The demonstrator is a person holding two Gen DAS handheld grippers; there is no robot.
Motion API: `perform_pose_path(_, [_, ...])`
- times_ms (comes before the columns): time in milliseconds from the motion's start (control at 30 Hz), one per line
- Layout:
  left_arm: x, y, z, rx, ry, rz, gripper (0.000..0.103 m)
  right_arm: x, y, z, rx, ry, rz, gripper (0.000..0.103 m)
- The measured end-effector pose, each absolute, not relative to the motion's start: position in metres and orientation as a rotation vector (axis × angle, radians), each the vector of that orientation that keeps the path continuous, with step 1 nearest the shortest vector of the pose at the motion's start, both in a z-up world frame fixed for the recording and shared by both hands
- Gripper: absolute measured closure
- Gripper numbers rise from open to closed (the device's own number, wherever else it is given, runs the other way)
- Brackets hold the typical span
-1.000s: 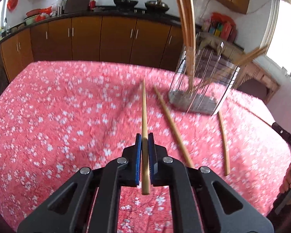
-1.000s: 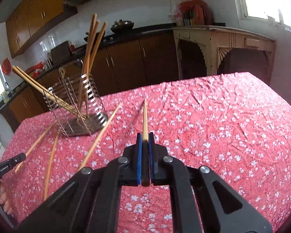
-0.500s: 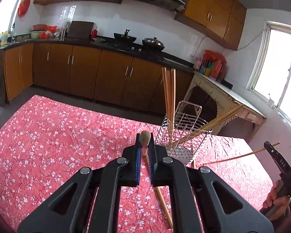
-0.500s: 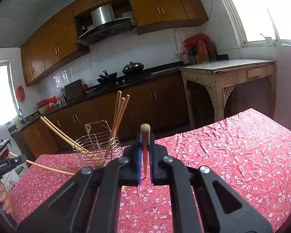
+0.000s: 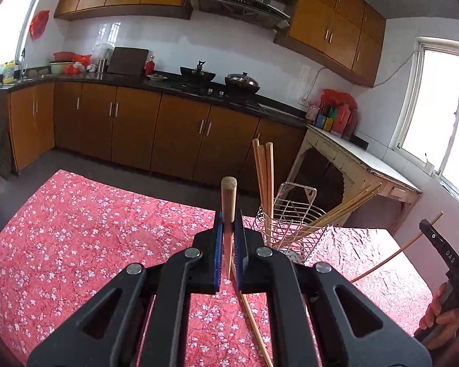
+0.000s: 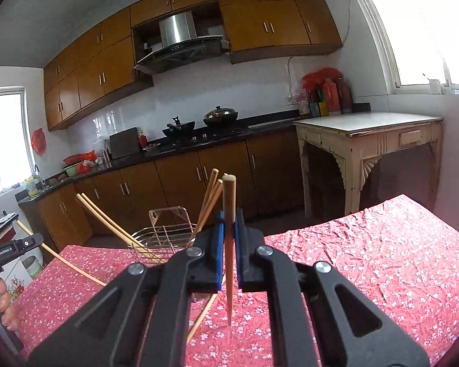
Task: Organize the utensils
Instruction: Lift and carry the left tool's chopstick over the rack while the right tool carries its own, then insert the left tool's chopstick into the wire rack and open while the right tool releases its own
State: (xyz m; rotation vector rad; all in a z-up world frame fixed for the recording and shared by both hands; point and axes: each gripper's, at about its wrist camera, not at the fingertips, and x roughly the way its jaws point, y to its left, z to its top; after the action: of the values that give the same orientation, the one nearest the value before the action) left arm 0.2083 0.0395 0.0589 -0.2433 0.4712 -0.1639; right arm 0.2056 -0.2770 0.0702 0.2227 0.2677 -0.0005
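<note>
The left gripper (image 5: 229, 241) is clamped tight on a wooden chopstick (image 5: 228, 202), whose blunt end sticks up above the blue pads while its thin end pokes out just below them. The right gripper (image 6: 229, 241) is likewise closed hard on a 2nd chopstick (image 6: 229, 211), held nearly upright, its tip hanging free above the red flowered tablecloth (image 6: 367, 260).

In the left wrist view, a wire rack (image 5: 290, 223) stands on the tablecloth just beyond and to the right of the pads. 3 chopsticks (image 5: 264, 177) stand upright in it, and 2 more (image 5: 345, 205) lean out over its right rim. A loose chopstick (image 5: 254, 321) lies on the cloth below the gripper.

At the right edge of that view, a hand (image 5: 443, 309) grips the other tool, with its long chopstick slanting up past it. Behind the table run brown kitchen cabinets (image 5: 131, 125) and a worn cream side table (image 6: 367, 134).
</note>
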Motion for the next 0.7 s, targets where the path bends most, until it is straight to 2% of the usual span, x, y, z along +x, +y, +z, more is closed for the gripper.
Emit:
perform_pose_path(467, [0.185, 0.005, 0.155, -0.237, 0.312, -0.271, 0.097, 0.209, -0.26, 0.17, 0.281, 0.094, 0.114, 0.095])
perform_pose_path(700, [0.219, -0.014, 0.163, -0.276, 0.239, -0.205, 0.097, 0.243, -0.237, 0.173, 0.23, 0.057, 0.087, 0.095])
